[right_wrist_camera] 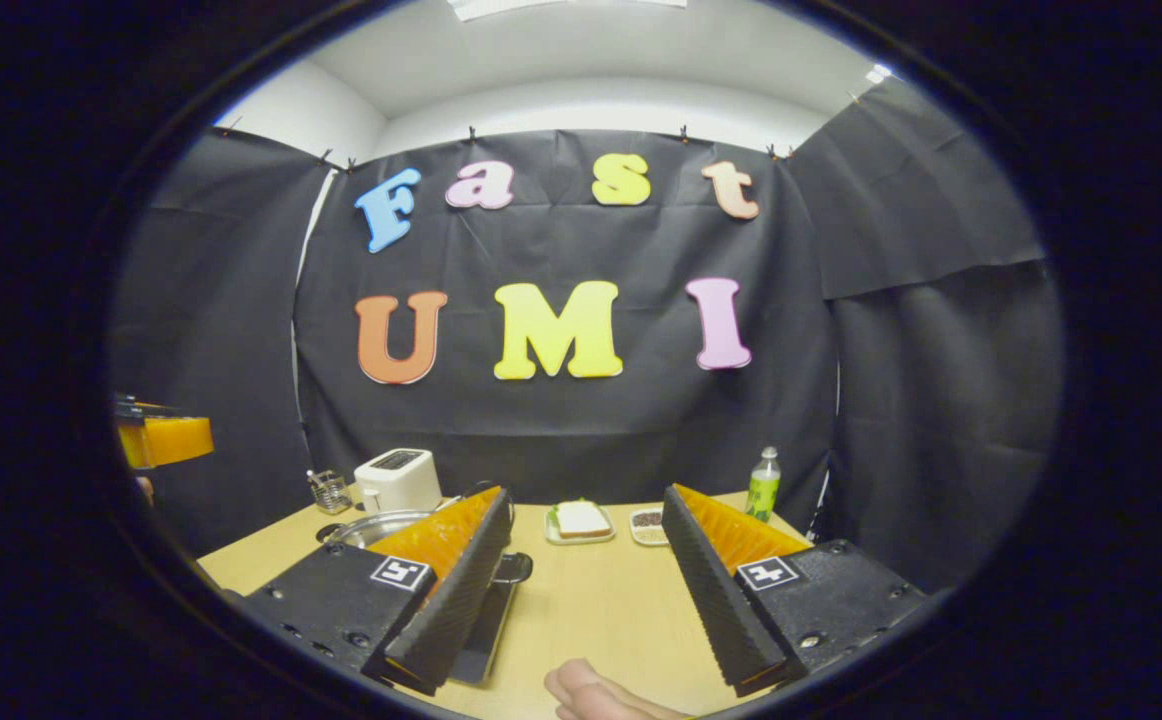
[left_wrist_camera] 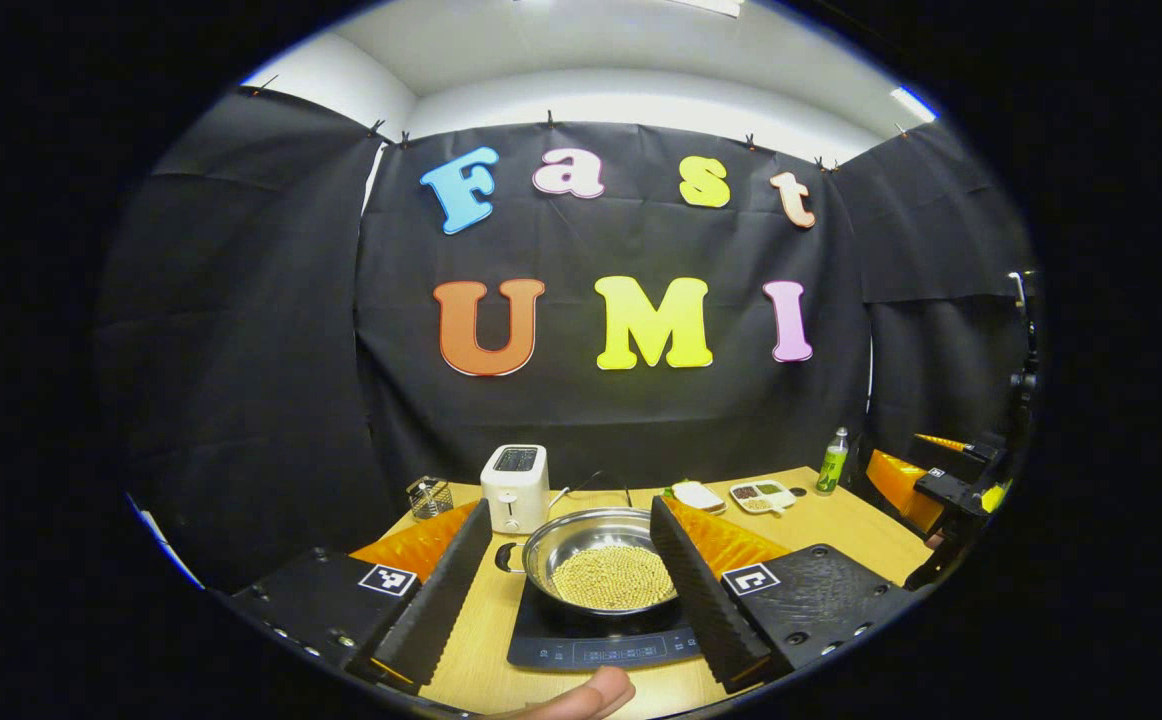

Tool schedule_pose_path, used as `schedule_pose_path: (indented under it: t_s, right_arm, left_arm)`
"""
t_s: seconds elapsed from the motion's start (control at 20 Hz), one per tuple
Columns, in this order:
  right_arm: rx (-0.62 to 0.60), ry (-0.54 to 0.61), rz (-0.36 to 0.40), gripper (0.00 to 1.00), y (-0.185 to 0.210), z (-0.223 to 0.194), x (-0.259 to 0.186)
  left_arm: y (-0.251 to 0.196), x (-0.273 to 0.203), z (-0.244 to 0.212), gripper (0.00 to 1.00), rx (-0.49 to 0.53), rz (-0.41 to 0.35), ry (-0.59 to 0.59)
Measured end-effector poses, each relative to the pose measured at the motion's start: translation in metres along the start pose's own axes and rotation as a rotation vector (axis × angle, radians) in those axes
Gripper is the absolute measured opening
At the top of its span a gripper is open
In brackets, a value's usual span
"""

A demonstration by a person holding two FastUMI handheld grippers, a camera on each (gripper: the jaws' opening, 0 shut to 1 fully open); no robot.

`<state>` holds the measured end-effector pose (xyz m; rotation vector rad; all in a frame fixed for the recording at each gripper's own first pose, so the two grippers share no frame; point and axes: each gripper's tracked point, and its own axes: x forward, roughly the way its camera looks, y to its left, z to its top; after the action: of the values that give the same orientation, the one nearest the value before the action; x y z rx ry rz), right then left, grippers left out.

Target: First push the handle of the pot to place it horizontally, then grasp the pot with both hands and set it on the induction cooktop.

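The light wooden table (left_wrist_camera: 841, 525) carries the flat black induction cooktop (left_wrist_camera: 601, 640), and on it sits the round shiny steel pot (left_wrist_camera: 596, 555), its bottom covered with yellow beans. Its small black handles point left and right. The left gripper (left_wrist_camera: 571, 580) and right gripper (right_wrist_camera: 581, 570) are both spread wide, holding nothing.

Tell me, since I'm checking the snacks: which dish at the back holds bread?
The left dish, with one pale slice; the divided dish beside it, nearer the green bottle, holds dark bits.
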<state>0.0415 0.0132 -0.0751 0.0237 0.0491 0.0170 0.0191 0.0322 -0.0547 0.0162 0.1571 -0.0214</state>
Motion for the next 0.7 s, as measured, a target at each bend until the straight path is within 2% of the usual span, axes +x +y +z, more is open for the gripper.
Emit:
schedule_pose_path:
  t_s: [0.1,0.2,0.3,0.45,0.55,0.7]
  right_arm:
    - [-0.02,-0.019,-0.037,0.98,-0.012,0.005,-0.026]
    - [-0.021,-0.026,-0.02,0.96,-0.007,0.008,-0.05]
    - [-0.01,-0.018,0.009,0.97,-0.006,0.004,-0.071]
    - [0.012,-0.026,0.026,0.97,-0.013,0.002,-0.1]
    - [0.033,-0.072,0.041,0.96,-0.016,0.011,-0.116]
    - [0.036,-0.108,0.004,0.96,-0.036,0.016,-0.129]
  left_arm:
    - [0.003,-0.013,0.005,0.96,0.012,0.041,-0.031]
    - [0.002,-0.028,0.003,0.96,0.009,0.064,-0.05]
    - [-0.014,-0.042,0.005,0.96,-0.009,0.027,-0.088]
    - [-0.02,-0.063,0.004,0.95,0.007,0.049,-0.157]
    - [-0.034,-0.072,-0.003,0.95,0.006,0.027,-0.16]
    - [-0.036,-0.079,-0.003,0.96,-0.018,0.025,-0.17]
